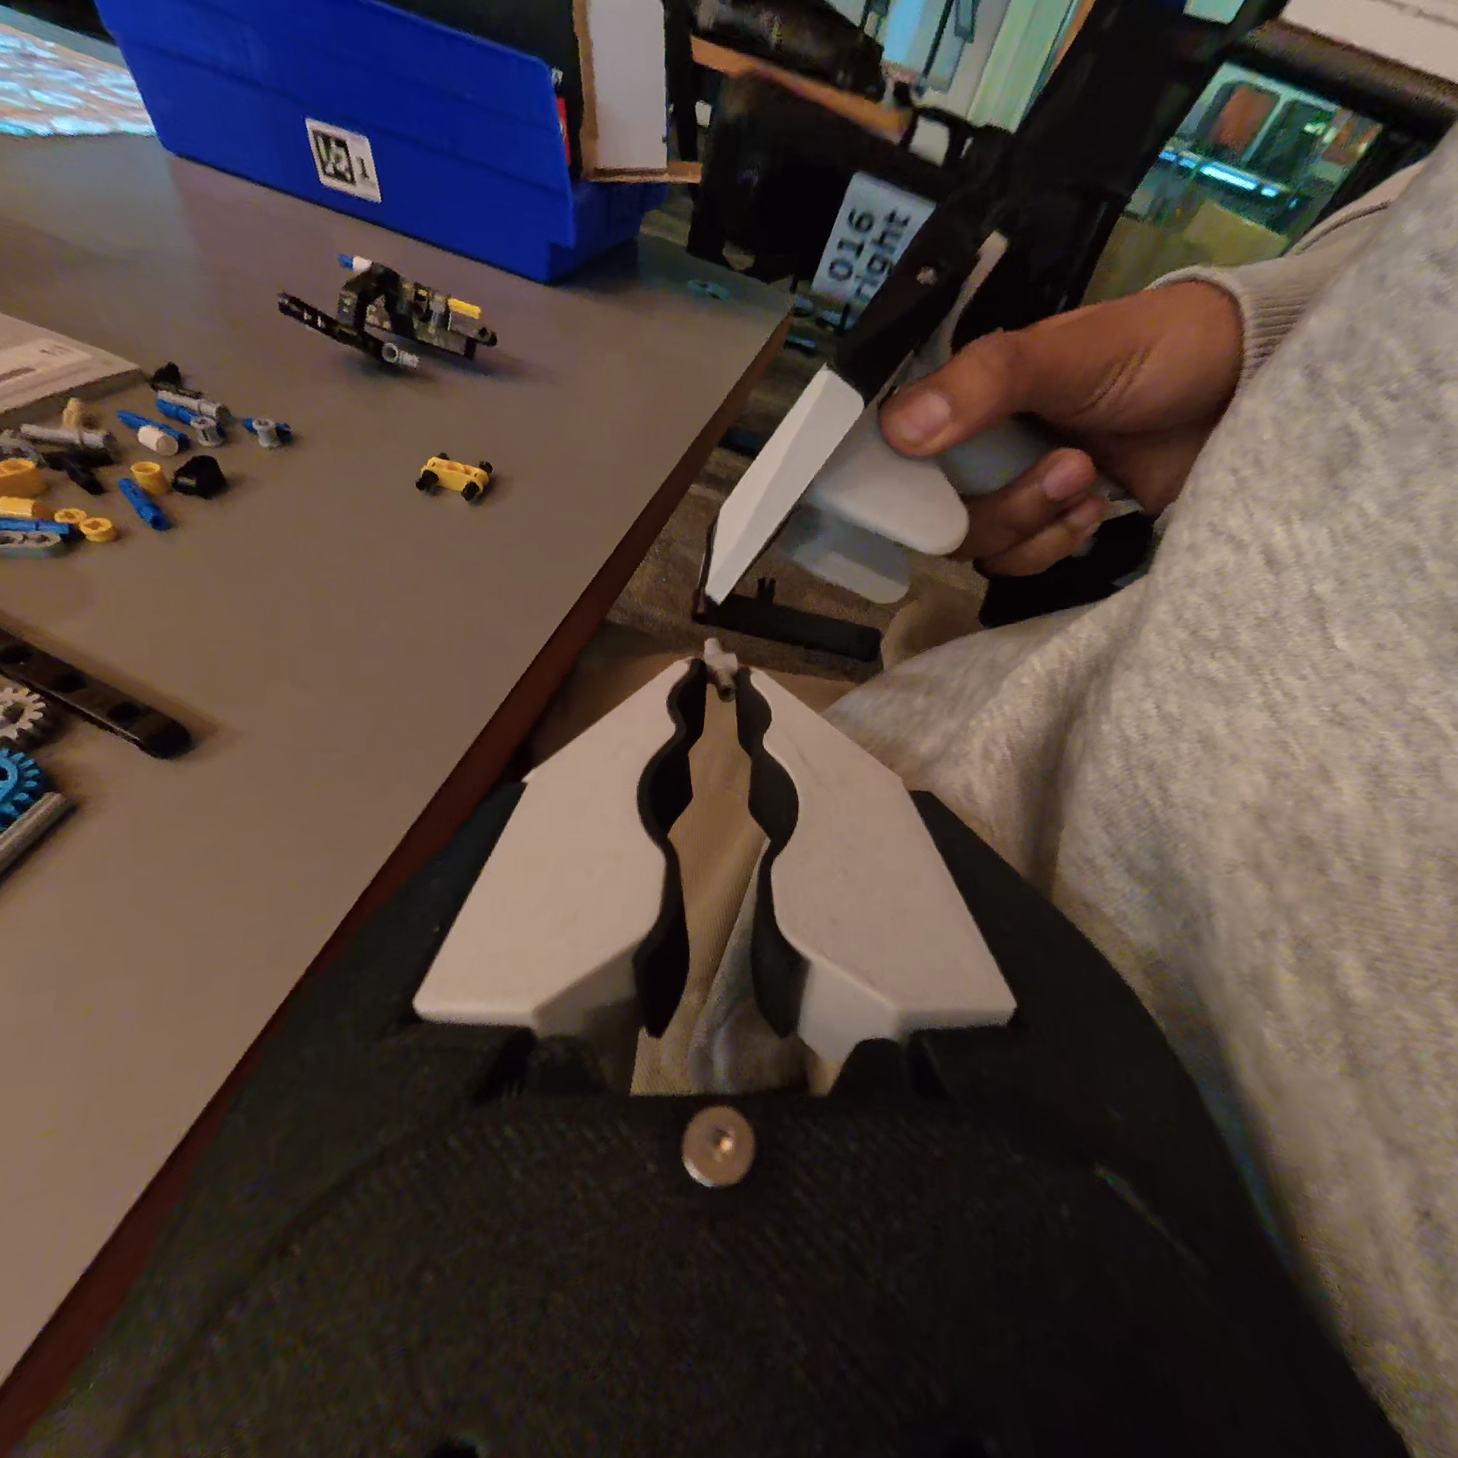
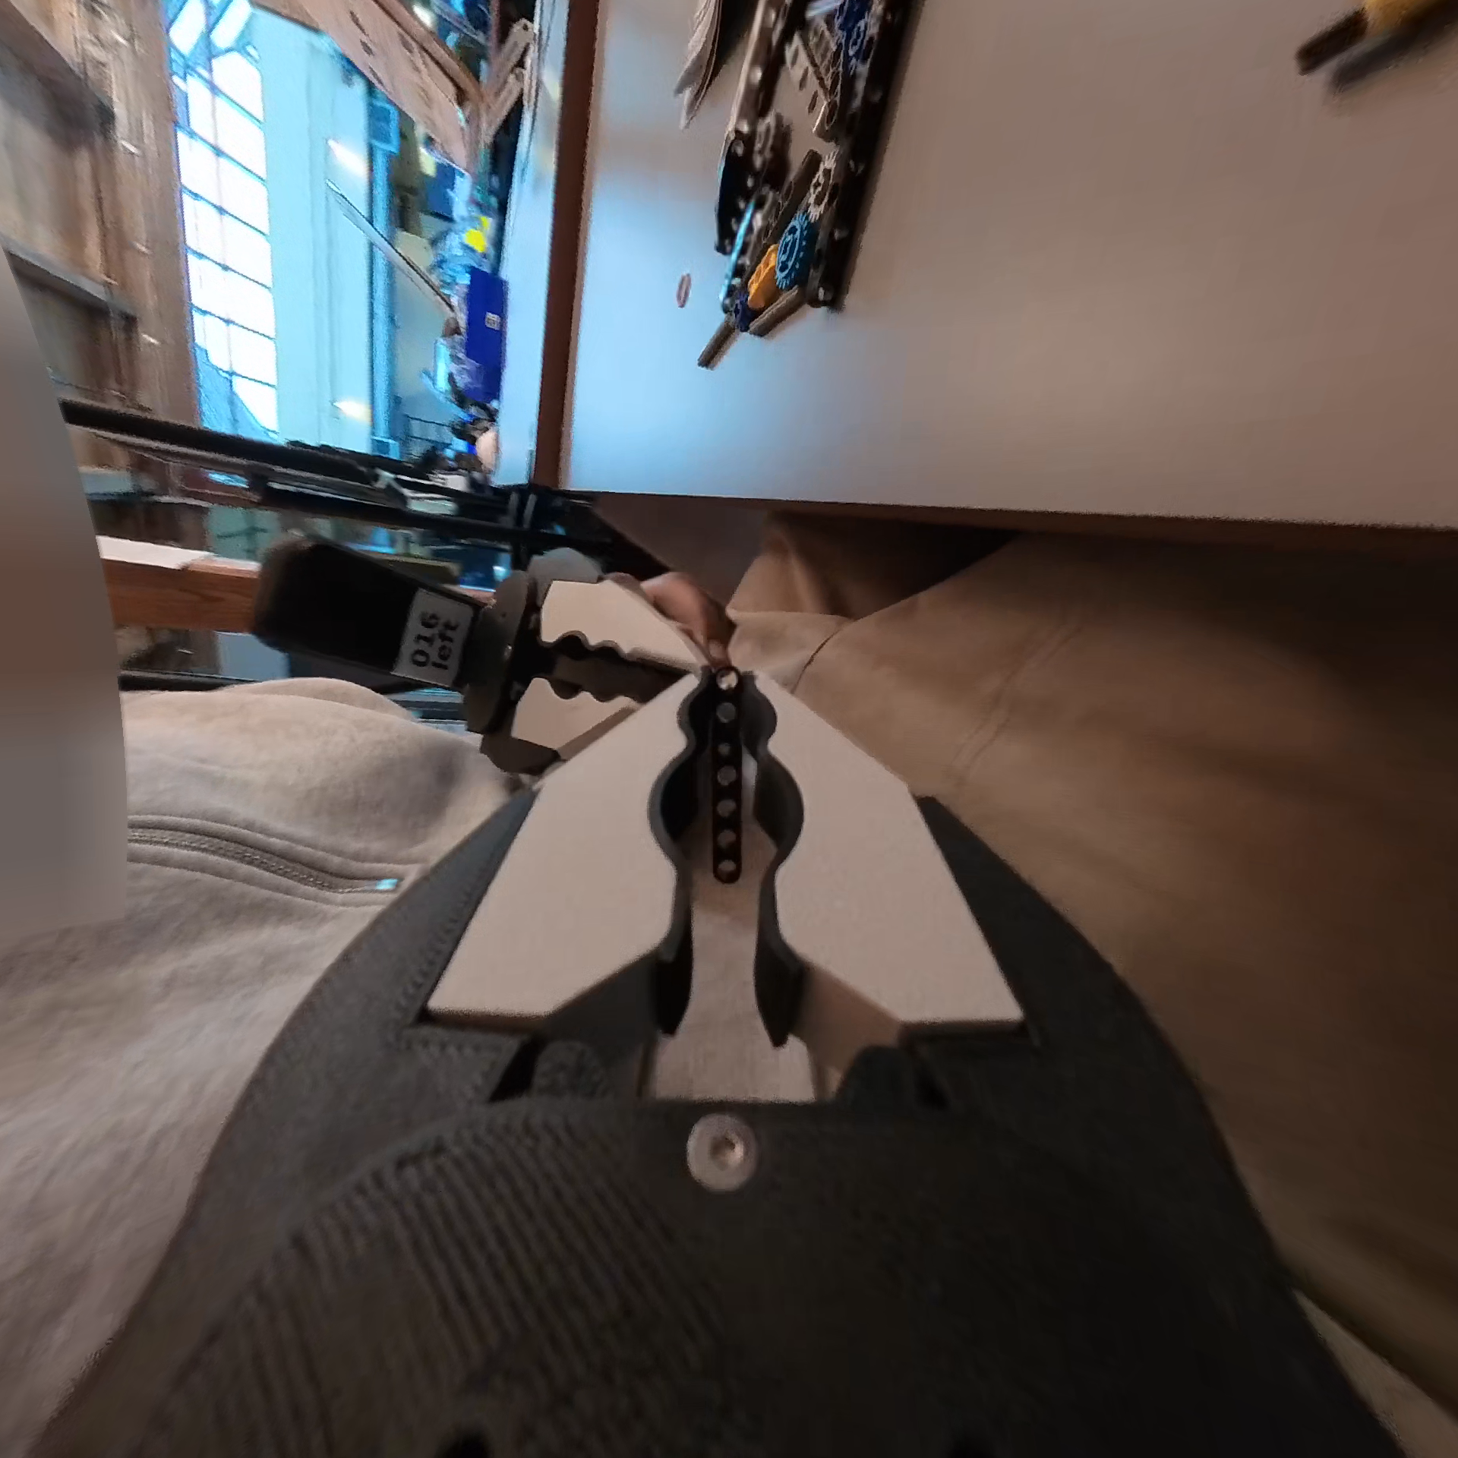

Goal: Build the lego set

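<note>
My left gripper (image 1: 720,677) is shut on a small grey-white pin (image 1: 719,667), held off the table's edge above the person's lap. My right gripper (image 2: 726,680) is shut on a black beam with a row of holes (image 2: 726,781). In the left wrist view the right gripper (image 1: 710,603) comes down from the upper right, with the beam (image 1: 797,627) lying across just beyond the pin. In the right wrist view the left gripper (image 2: 682,671) comes in from the left, its tips at the beam's far end. I cannot tell whether pin and beam touch.
On the grey table (image 1: 355,671) lie a small black-and-yellow assembly (image 1: 386,315), a yellow connector (image 1: 454,476), several loose blue, yellow and grey parts (image 1: 142,450), a black beam (image 1: 95,702) and a blue bin (image 1: 379,118). A larger gear assembly (image 2: 789,197) shows in the right wrist view.
</note>
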`<state>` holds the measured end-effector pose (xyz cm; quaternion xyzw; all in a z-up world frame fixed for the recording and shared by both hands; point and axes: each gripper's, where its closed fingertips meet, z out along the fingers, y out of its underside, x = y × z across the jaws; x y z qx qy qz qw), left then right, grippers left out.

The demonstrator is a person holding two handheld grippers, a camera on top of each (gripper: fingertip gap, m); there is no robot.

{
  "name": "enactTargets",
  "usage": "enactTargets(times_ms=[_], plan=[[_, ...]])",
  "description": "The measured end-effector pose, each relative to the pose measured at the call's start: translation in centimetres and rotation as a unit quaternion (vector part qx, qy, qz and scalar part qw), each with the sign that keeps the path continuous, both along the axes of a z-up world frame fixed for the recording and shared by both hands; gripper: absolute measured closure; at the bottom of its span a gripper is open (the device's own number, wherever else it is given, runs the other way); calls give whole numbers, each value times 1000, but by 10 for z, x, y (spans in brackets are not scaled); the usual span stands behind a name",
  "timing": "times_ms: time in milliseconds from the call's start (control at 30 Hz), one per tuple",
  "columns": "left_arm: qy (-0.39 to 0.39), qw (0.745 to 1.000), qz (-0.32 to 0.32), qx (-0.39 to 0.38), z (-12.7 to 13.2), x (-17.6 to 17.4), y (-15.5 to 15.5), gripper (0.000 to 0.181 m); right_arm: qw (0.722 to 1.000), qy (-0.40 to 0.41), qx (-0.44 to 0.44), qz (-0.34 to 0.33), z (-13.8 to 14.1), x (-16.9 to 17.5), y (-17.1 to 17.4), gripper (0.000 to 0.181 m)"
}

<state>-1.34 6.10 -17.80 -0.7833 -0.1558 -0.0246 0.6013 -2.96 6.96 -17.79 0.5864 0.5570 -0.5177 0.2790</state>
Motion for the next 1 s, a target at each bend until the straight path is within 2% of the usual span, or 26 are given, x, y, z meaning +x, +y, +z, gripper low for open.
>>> enactTargets(times_ms=[233, 467, 733, 1000], plan=[[19, 999, -4, 36, 10, 1, 0, 175, 990, -64, -123, 5, 10, 6, -5, 177], [29, 997, -5, 78, 23, 2, -2, 176, 972, -107, -208, 2, 20, 7, -7, 177], [20, 994, -24, 103, 29, 13, -3, 176, 952, -148, -266, -19, 26, 19, -8, 177], [-31, 996, -50, 70, 21, 24, -6, 176, 962, -144, -230, -22, 18, 31, -10, 177]])
